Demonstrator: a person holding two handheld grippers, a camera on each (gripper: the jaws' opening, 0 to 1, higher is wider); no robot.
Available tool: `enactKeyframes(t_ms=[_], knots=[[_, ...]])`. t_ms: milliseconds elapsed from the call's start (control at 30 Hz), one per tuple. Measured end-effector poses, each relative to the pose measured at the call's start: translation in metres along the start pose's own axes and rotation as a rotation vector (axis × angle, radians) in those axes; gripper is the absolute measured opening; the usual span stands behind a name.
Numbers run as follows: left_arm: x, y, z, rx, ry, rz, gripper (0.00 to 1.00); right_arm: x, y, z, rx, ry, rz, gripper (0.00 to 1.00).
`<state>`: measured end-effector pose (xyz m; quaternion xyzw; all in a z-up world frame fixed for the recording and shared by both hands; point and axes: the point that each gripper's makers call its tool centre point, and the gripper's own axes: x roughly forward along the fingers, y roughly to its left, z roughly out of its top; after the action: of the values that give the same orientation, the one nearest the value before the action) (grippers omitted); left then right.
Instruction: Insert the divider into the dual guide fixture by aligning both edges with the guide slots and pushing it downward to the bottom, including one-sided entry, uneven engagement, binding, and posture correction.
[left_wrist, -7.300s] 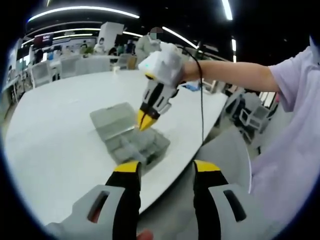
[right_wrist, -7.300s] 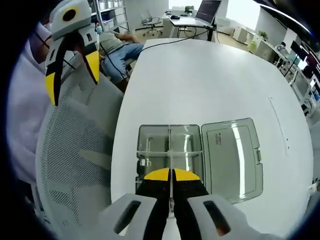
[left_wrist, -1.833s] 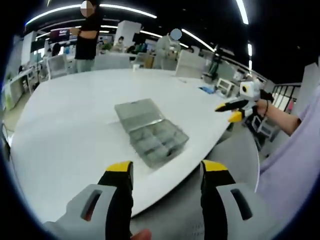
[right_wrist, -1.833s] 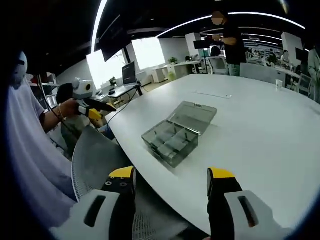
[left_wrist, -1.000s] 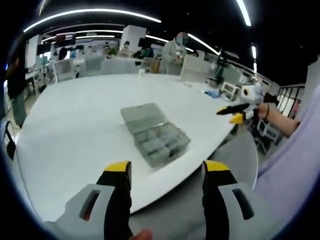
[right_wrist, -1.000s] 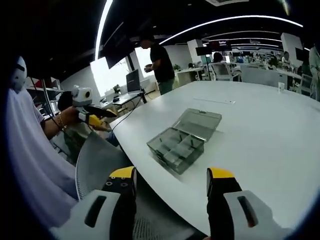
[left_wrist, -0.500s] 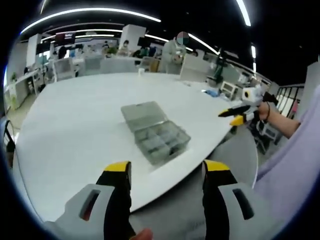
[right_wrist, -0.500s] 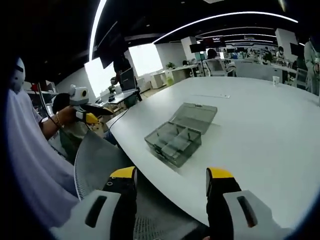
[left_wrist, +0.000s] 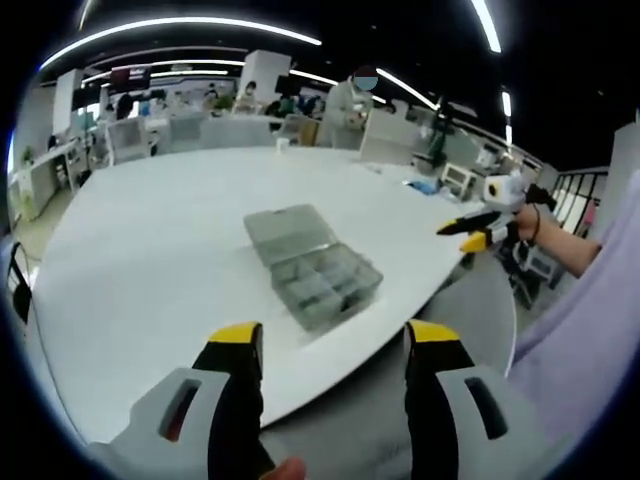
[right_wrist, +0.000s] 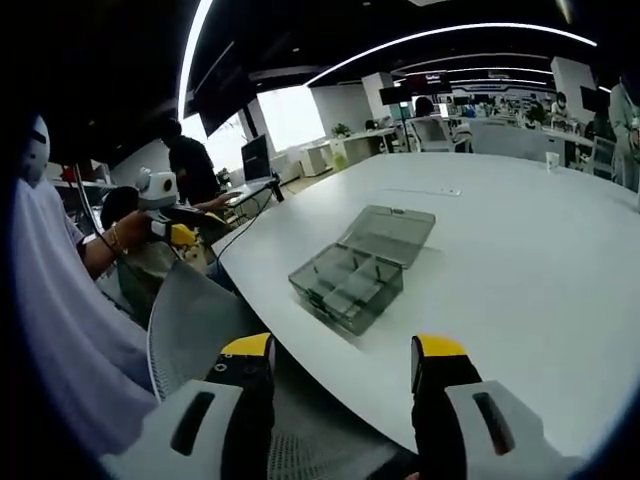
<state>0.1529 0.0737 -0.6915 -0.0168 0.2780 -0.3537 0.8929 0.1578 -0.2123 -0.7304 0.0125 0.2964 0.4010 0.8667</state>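
Both my tools hang off the bench edge: left tool & right tool gaping, nothing held. Compartment box mid-frame, lid open.

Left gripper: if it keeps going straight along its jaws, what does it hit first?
Likely the near edge of the white table, then the open compartment box lying ahead of it. The left gripper is open, held back over the mesh chair, touching nothing. Depth is unclear; it may pass above the edge.
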Motion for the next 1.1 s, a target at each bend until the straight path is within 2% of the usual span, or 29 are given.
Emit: enactKeyframes(t_ms=[1100], knots=[[0.0012, 0.0028, 0.0027, 0.01, -0.003, -0.011, 0.55, 0.0012, -0.0002, -0.001, -0.012, 0.019, -0.01, 0.5]])
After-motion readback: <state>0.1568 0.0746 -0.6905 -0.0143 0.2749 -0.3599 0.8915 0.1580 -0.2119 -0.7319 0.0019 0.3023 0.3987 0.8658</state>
